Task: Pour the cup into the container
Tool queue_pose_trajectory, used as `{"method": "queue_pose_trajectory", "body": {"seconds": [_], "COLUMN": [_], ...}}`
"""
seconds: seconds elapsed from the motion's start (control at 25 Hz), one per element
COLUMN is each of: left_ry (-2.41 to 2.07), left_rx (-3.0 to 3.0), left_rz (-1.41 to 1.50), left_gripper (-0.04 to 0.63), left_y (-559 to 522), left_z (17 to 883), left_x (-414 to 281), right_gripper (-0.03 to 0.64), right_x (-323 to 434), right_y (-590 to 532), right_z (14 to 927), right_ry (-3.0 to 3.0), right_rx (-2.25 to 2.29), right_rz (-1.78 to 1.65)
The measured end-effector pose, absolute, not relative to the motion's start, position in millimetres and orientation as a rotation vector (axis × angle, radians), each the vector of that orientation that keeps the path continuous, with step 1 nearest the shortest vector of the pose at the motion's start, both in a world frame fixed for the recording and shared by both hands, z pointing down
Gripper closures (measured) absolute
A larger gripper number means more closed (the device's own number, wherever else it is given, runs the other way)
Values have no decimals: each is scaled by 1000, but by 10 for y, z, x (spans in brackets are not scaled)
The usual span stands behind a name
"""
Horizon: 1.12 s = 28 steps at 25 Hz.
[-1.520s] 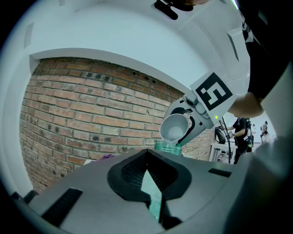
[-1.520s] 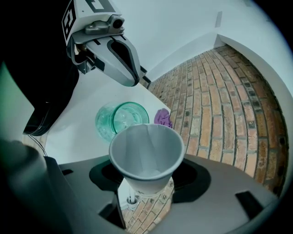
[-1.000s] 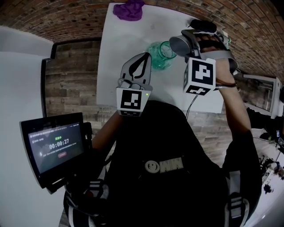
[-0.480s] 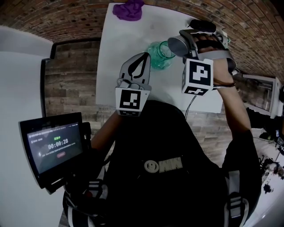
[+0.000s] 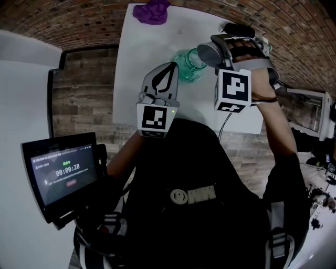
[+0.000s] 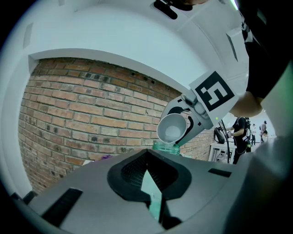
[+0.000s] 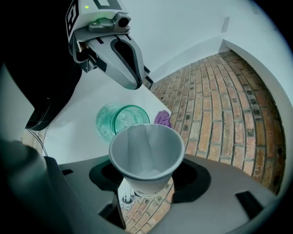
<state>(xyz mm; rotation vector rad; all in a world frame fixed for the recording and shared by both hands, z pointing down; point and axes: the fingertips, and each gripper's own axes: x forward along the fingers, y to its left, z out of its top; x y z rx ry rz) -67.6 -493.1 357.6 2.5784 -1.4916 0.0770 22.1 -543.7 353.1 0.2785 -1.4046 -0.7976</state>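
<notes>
A white paper cup (image 5: 208,53) lies tipped on its side in my right gripper (image 5: 214,50), which is shut on it. The cup's mouth hangs just above the rim of a green glass jar (image 5: 189,65) that stands on the white table (image 5: 137,89). In the right gripper view the cup (image 7: 146,155) sits between the jaws with the jar (image 7: 120,121) beyond it, and I see no contents inside. My left gripper (image 5: 169,68) hovers just left of the jar, shut with nothing in it. From the left gripper view the cup (image 6: 173,129) sits over the jar (image 6: 165,147).
A purple cloth (image 5: 152,11) lies at the table's far edge. A black object (image 5: 239,29) sits at the far right corner. A screen (image 5: 62,173) stands at the lower left, off the table. Brick flooring surrounds the table.
The right gripper with the cup has edged very slightly left toward the jar. The left gripper has stayed put.
</notes>
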Motion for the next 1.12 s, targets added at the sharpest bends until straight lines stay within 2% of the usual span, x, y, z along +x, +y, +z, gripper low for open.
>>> {"method": "queue_pose_trajectory", "body": {"seconds": [1.12], "left_ry": [-1490], "left_rx": [2567], "left_rz": [81], "left_gripper": [597], "left_y": [-4954], "left_z": [3616], "left_x": [-690], "right_gripper": [333], "right_x": [206], "right_y": [-5440], "right_z": [3517], "right_ry": [-1397], "right_rx": [271], "right_rz": [-812]}}
